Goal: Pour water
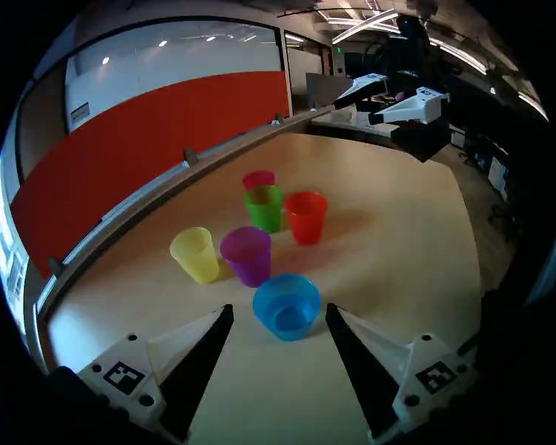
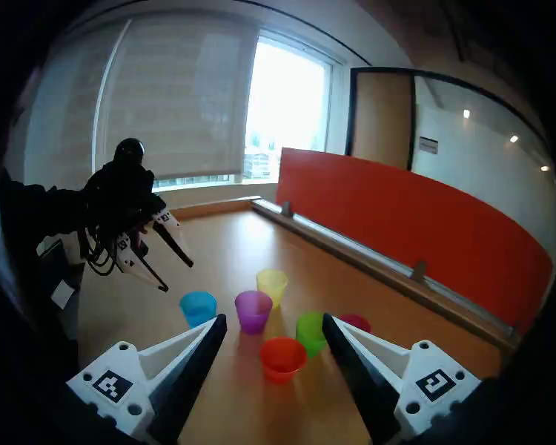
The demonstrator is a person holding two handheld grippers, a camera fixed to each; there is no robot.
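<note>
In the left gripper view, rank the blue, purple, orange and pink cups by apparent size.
blue cup, nearest the camera
purple cup
orange cup, only slightly smaller
pink cup, farthest, partly behind green cup
Distance may explain it.

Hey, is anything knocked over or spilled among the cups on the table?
Nothing stands out. The blue cup, purple cup, yellow cup, green cup, orange cup and pink cup all stand upright on the table, with no puddle visible.

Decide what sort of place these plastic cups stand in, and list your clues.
Most likely an office or meeting room: a long wooden desk backed by a red divider panel, a big window with a roller blind, and strip lights on the ceiling.
</note>
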